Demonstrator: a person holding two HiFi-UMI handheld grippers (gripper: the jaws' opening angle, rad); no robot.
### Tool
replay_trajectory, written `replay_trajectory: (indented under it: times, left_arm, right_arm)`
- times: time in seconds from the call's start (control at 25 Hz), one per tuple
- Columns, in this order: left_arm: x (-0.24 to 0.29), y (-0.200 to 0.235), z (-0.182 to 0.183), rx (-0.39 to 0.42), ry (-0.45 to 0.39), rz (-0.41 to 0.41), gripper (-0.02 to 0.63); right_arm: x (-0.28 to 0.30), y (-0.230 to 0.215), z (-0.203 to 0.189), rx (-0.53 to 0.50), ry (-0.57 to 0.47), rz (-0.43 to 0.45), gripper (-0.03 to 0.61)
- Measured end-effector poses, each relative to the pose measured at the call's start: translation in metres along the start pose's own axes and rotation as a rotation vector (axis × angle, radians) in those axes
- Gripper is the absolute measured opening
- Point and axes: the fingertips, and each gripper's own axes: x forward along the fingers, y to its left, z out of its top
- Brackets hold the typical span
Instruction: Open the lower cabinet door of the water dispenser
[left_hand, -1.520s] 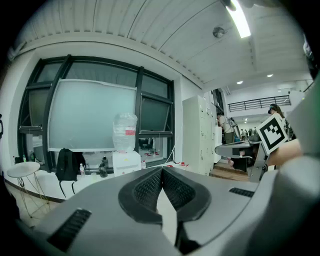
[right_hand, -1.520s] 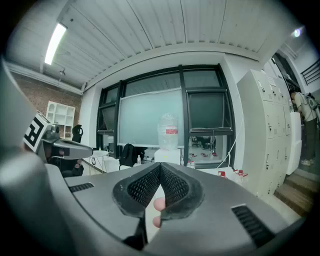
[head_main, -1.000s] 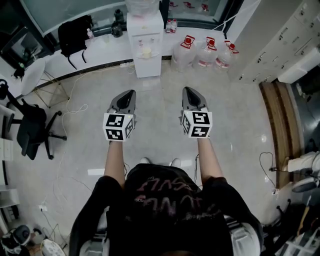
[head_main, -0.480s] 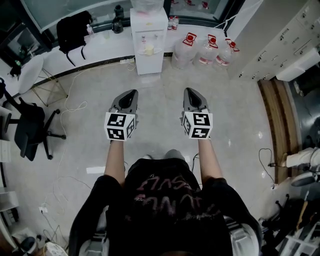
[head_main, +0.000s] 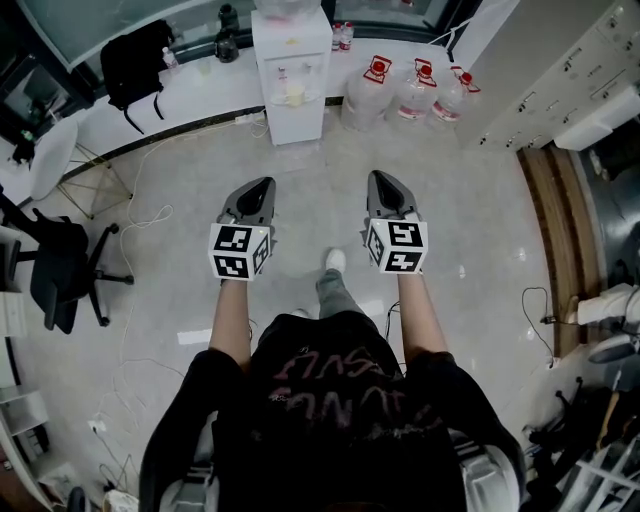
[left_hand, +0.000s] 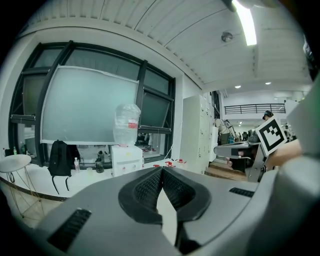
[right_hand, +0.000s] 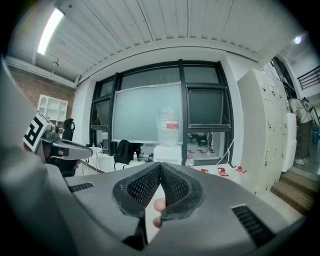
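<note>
The white water dispenser (head_main: 292, 70) stands against the far counter with a clear bottle on top; its lower cabinet door (head_main: 298, 122) is closed. It also shows far off in the left gripper view (left_hand: 126, 159) and the right gripper view (right_hand: 167, 152). My left gripper (head_main: 258, 188) and right gripper (head_main: 385, 180) are held side by side over the floor, well short of the dispenser and pointing toward it. Both are shut with nothing between their jaws. The meeting tips of the left gripper (left_hand: 161, 172) and right gripper (right_hand: 160, 167) fill the lower part of each gripper view.
Several water jugs (head_main: 410, 92) sit on the floor right of the dispenser. A black backpack (head_main: 130, 60) hangs at the white counter on the left. An office chair (head_main: 60, 265) stands at the left, white lockers (head_main: 560, 90) at the right, and cables (head_main: 150, 220) trail across the floor.
The person has stepped forward toward the dispenser; a leg and white shoe now show between the two grippers. Both grippers stay shut and level, carried along.
</note>
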Motion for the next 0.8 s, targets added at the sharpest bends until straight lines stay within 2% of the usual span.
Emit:
replay_trajectory:
  times: [0.32, 0.8]
  left_arm:
    - [0.065, 0.025, 0.001, 0.004, 0.048, 0.023, 0.012]
    - [0.194, 0.048, 0.021, 0.004, 0.123, 0.071, 0.012]
  right_arm:
    - [0.07, -0.036, 0.0, 0.016, 0.015, 0.024, 0.014]
    - [0.187, -0.122, 0.003, 0.05, 0.054, 0.077, 0.014]
